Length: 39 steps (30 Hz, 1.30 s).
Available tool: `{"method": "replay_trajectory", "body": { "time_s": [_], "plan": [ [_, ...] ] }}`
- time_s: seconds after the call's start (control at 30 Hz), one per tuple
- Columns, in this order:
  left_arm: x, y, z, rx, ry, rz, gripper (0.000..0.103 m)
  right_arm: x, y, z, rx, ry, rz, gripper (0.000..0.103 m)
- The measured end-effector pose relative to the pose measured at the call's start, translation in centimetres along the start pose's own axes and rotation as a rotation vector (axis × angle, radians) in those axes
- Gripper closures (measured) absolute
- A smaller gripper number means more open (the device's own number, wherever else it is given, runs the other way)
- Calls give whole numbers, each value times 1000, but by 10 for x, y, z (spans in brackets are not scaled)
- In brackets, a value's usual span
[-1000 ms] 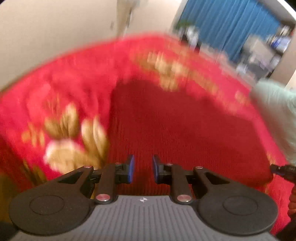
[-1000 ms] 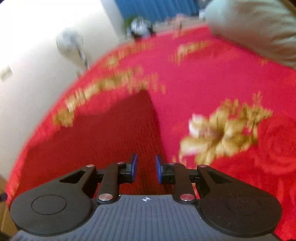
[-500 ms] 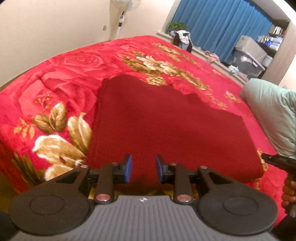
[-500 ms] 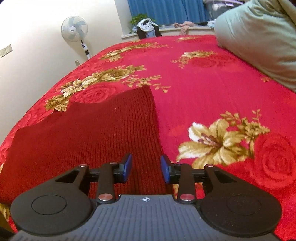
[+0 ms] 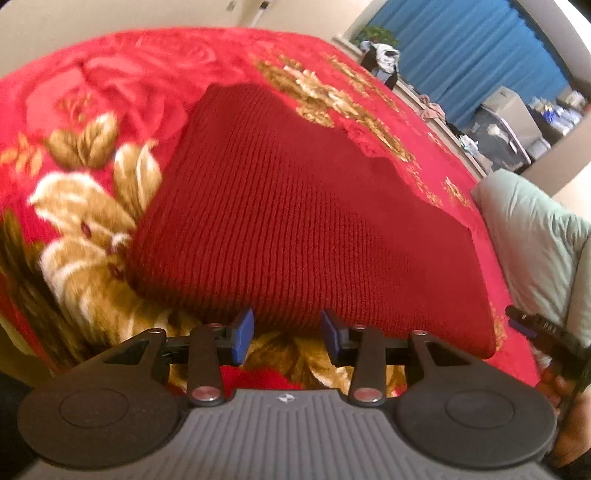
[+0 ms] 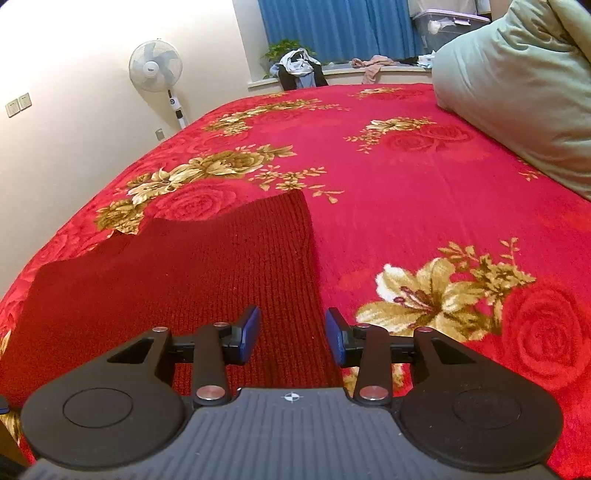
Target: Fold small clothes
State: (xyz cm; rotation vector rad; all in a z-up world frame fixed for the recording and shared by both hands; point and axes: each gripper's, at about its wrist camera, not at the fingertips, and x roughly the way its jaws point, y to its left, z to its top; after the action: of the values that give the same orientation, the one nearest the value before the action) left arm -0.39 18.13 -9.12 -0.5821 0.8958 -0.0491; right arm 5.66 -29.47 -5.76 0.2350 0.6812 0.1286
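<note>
Dark red knitted wool is what both cameras look at: a ribbed sweater (image 5: 295, 206) lies flat on a bed covered with a bright red blanket (image 6: 406, 192) printed with roses and golden lilies. The sweater appears folded into a thick, roughly rectangular pad, with its near edge towards the grippers.

The left gripper (image 5: 287, 334) points down at the near edge of the sweater. Its jaws are opening, the blue pads stand apart, and nothing is between them; the knit edge lies just beyond the tips. At the right border of this view a hand (image 5: 565, 391) holds the other tool.

The right gripper (image 6: 293, 334) hangs over the right side edge of the sweater (image 6: 207, 273). Its jaws are opening too, and the pads press on nothing; the knit and its edge show in the gap under them.

A pale green pillow (image 6: 517, 85) lies on the far right side of the bed. By the cream wall stands a white pedestal fan (image 6: 156, 72), and blue curtains (image 6: 332, 29) hang behind a window sill with some clothes on it.
</note>
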Motion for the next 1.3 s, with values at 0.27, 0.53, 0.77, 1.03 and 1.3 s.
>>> {"method": "replay_trajectory", "body": {
  "time_s": [0.27, 0.53, 0.77, 1.03, 1.3],
  "plan": [
    [12, 12, -3, -97, 75, -35, 43, -1, 1, 1, -2, -3, 2, 62],
    [25, 37, 9, -280, 63, -60, 42, -1, 2, 2, -5, -1, -3, 62],
    [31, 50, 18, -409, -7, -43, 42, 1, 2, 1, -8, 3, -7, 62],
    [36, 45, 19, -446, -82, -9, 42, 6, -4, -4, -11, 21, -23, 62],
    [28, 40, 24, -368, -136, 25, 85, 10, 0, -11, -27, 34, -39, 62]
  ]
}}
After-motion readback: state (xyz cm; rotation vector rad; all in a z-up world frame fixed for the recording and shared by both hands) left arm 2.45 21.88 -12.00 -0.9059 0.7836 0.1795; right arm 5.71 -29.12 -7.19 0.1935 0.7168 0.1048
